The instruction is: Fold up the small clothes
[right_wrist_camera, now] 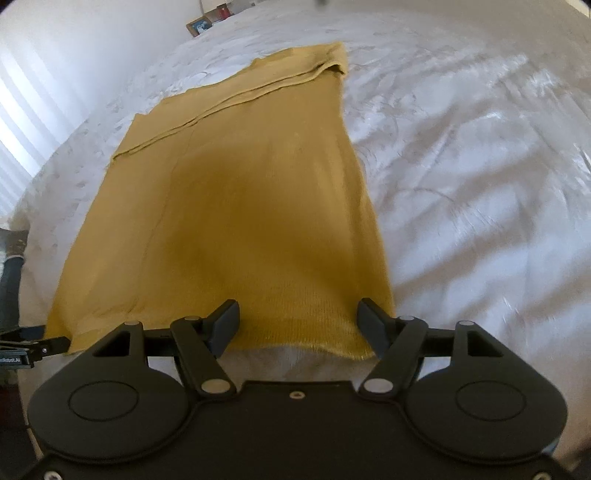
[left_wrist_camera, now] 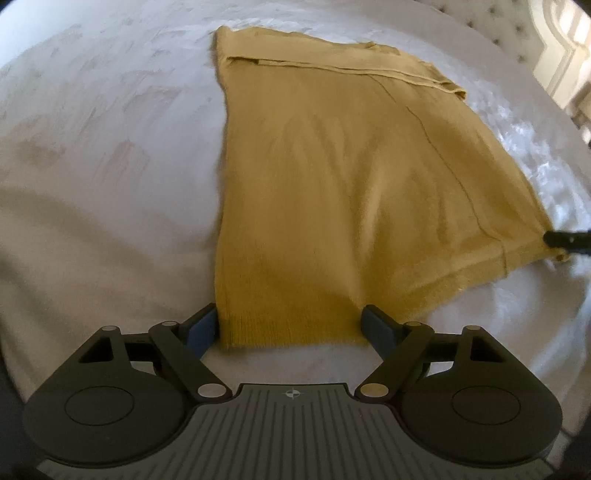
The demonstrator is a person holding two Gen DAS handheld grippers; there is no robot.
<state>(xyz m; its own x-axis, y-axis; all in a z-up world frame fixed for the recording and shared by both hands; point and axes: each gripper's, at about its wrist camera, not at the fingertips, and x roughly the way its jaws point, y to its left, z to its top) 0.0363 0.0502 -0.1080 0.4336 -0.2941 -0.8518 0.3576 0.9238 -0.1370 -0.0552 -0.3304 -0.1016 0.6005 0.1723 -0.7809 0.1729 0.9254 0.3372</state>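
Note:
A mustard-yellow knit garment (left_wrist_camera: 351, 177) lies flat on a white bedspread (left_wrist_camera: 110, 147), with a folded band across its far end. My left gripper (left_wrist_camera: 290, 326) is open, its two fingers straddling the near left corner of the ribbed hem. My right gripper (right_wrist_camera: 297, 325) is open too, its fingers straddling the near right corner of the same garment (right_wrist_camera: 240, 192). The right gripper also shows at the garment's right corner in the left wrist view (left_wrist_camera: 567, 242). The left gripper shows at the left edge in the right wrist view (right_wrist_camera: 33, 347).
The white bedspread (right_wrist_camera: 461, 184) stretches around the garment. A tufted headboard (left_wrist_camera: 502, 29) stands at the far right. A small box (right_wrist_camera: 199, 26) sits beyond the bed's far edge. A bright window or blind (right_wrist_camera: 14, 122) is on the left.

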